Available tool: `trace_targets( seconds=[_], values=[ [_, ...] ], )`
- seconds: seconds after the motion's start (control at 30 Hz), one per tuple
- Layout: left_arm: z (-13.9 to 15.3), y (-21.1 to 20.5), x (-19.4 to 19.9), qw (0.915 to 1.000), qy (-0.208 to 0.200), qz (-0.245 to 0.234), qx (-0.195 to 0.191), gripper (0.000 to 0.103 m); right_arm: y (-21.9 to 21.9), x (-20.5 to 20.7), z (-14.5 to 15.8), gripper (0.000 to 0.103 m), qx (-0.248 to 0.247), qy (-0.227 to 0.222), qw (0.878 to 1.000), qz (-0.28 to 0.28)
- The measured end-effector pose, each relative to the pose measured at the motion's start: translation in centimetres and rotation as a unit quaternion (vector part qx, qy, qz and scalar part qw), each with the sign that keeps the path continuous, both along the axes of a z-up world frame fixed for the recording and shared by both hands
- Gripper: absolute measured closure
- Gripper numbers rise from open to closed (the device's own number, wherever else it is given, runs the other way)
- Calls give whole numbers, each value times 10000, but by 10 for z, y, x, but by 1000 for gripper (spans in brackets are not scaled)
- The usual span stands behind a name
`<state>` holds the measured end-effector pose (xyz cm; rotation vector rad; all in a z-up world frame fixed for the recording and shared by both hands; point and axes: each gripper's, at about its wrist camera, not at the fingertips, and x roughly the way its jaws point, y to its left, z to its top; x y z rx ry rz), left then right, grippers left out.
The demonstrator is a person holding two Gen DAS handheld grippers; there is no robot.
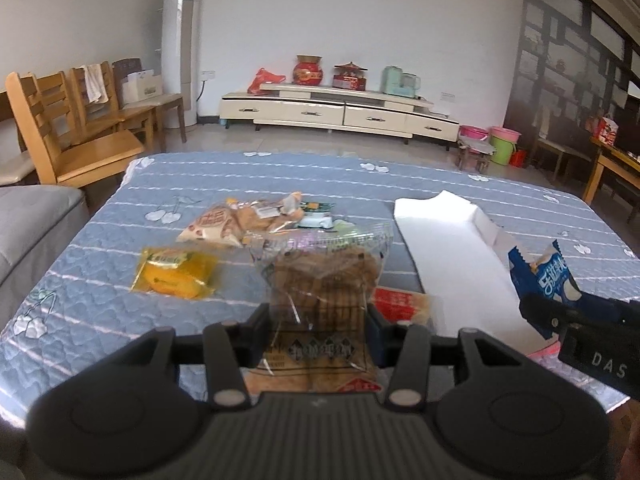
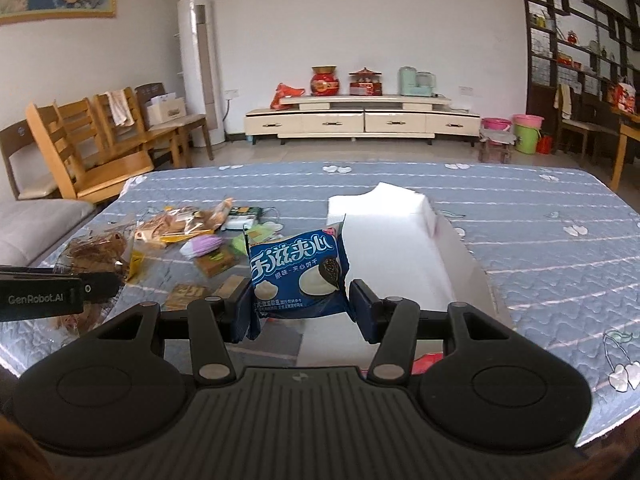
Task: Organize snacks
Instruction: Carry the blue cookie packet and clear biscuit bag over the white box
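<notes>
My left gripper (image 1: pixel 318 320) is clamped on a clear bag of brown pastries (image 1: pixel 320 280), which stands upright between the jaws above the blue quilted table (image 1: pixel 100 280). My right gripper (image 2: pixel 298 308) pinches a blue sandwich-cookie packet (image 2: pixel 298 270) by its lower half, just left of the white open box (image 2: pixel 400 256). Left of the box lies the loose snack pile: a yellow packet (image 1: pixel 176 274), a bread bag (image 1: pixel 224 226) and a red packet (image 1: pixel 396 304) near the box edge.
</notes>
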<state>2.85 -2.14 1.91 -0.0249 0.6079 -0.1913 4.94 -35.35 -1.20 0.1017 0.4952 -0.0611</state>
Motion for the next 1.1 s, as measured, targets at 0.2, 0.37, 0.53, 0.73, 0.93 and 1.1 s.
trace_targets(
  seconds=[0.2,0.37,0.53,0.73,0.93,1.1],
  values=[
    [3,-17,5,9998,-36,-192,7,56,-9,-3,0,40,24,7,9999,-146],
    [4,-34,10,9993,-54,-359,29,56,-20,2,0,40,40,4,9997,-249],
    [4,-51,19,9987,-9,-510,46,56,-31,8,0,40,50,12,9994,-352],
    [6,-72,29,9978,-4,-652,80,56,-38,18,0,40,28,-10,9990,-455],
    [10,-87,38,9972,-32,-744,118,56,-38,23,-4,40,21,-23,9984,-564],
    [11,-101,43,9966,-48,-811,168,56,-40,28,-7,40,28,-8,9981,-623]
  ],
)
